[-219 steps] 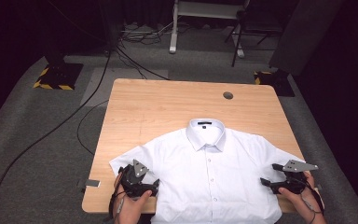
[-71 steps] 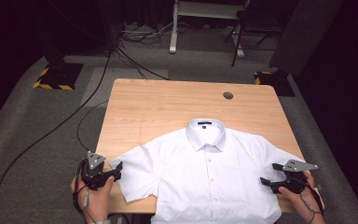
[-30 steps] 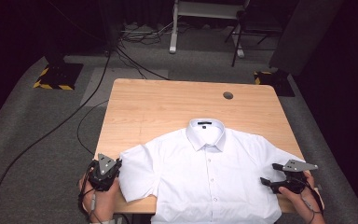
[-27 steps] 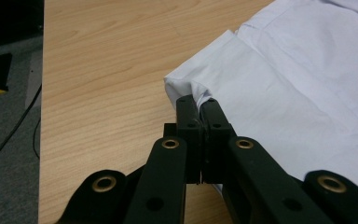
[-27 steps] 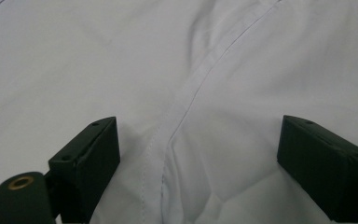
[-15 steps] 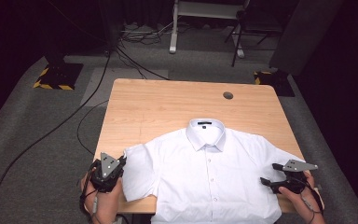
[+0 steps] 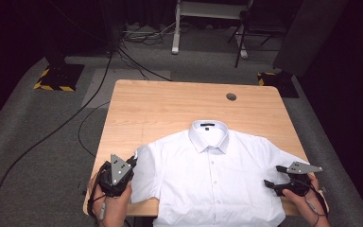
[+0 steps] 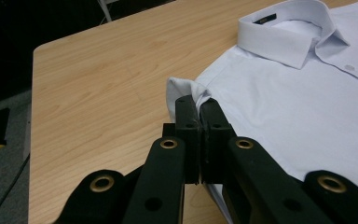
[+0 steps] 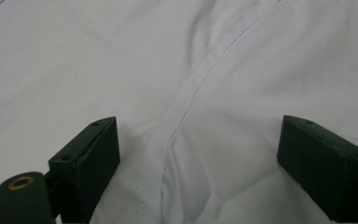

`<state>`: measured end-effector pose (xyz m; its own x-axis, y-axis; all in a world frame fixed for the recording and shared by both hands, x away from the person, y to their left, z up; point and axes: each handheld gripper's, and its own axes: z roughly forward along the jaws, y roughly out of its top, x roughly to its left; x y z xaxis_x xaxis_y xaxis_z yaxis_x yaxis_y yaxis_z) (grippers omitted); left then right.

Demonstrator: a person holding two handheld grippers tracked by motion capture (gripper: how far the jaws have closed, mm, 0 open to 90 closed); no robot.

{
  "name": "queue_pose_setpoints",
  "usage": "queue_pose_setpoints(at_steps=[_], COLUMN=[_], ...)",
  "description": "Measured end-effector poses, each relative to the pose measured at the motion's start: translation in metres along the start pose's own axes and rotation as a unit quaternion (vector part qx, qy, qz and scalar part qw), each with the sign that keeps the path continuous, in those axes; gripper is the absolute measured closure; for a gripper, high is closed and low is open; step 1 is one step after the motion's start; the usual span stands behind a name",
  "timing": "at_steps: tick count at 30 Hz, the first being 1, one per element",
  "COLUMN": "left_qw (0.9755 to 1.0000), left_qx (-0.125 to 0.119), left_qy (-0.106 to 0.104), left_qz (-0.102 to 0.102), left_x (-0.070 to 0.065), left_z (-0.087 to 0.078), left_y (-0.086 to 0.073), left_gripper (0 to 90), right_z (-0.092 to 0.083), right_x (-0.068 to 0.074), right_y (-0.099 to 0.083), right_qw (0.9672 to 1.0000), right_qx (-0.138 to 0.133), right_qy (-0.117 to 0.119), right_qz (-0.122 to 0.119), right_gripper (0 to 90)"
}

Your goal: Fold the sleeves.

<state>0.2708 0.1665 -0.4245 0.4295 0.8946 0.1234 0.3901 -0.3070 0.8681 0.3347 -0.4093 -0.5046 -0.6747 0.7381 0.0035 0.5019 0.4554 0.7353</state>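
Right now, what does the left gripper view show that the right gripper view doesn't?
The left gripper view alone shows the left gripper with its jaws shut on the sleeve, plus the collar and bare table. The right gripper view alone shows the right gripper, jaws wide apart, hanging close over a seam. Both show the white shirt and a pair of black jaws.
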Motion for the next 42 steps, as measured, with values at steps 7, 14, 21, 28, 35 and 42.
queue_pose_setpoints(at_steps=[7, 14, 21, 28, 35, 42], left_qw=[0.9996, 0.999, 0.9982, 0.9976, 0.9964, 0.9951], left_qx=[-0.015, -0.021, -0.027, -0.023, -0.021, -0.02], left_qy=[-0.019, -0.031, -0.046, -0.061, -0.078, -0.093], left_qz=[0.012, 0.024, 0.029, 0.022, 0.023, 0.026], left_x=[-0.01, -0.022, -0.03, -0.037, -0.051, -0.06], left_z=[-0.002, 0.0, 0.002, 0.008, 0.021, 0.028], left_y=[0.008, 0.015, 0.022, 0.03, 0.04, 0.042], left_gripper=[87.7, 87.8, 87.6, 87.5, 87.5, 87.3], right_z=[0.0, 0.0, 0.0, 0.0, 0.0, 0.0], right_x=[0.0, 0.0, 0.0, 0.0, 0.0, 0.0], right_y=[0.0, 0.0, 0.0, 0.0, 0.0, 0.0], right_qw=[1.0, 1.0, 1.0, 1.0, 1.0, 1.0], right_qx=[0.0, 0.0, 0.0, 0.0, 0.0, 0.0], right_qy=[0.0, 0.0, 0.0, 0.0, 0.001, 0.001], right_qz=[0.0, 0.0, 0.0, 0.0, 0.0, 0.0], right_gripper=[12.8, 12.8, 12.8, 12.8, 12.8, 12.8])
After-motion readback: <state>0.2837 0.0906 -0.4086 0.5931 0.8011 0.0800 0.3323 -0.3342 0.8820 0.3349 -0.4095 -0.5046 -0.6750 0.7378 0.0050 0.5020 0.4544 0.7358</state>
